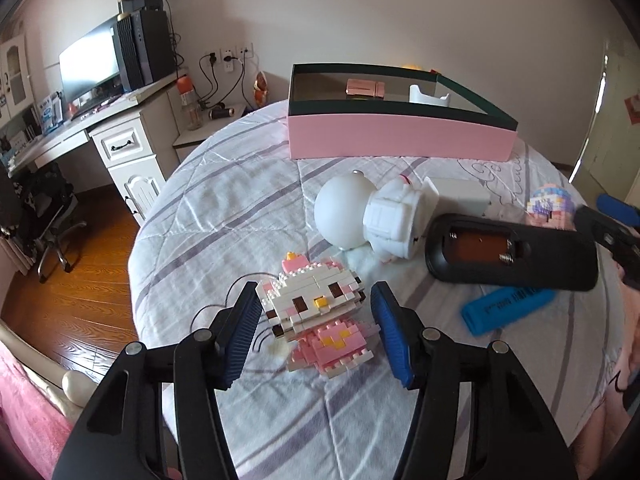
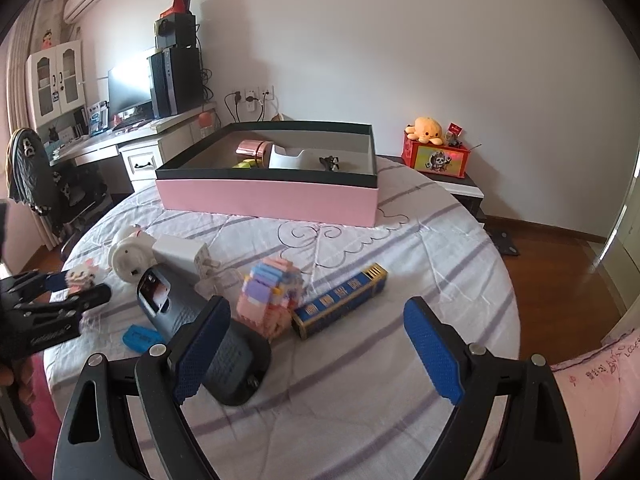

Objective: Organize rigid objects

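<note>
Pink-white brick cat (image 1: 316, 312) between left tongs (image 1: 316, 334), left pad touching, right pad apart; not yet clamped. Right tongs (image 2: 320, 354) spread, empty, remote (image 2: 208, 332) at 9 o'clock.

The right gripper (image 2: 316, 348) hangs open over the bed (image 2: 420, 264) (nothing between its pads), remote (image 2: 188, 312) beside its left finger, pink box (image 2: 264, 200) beyond.
</note>
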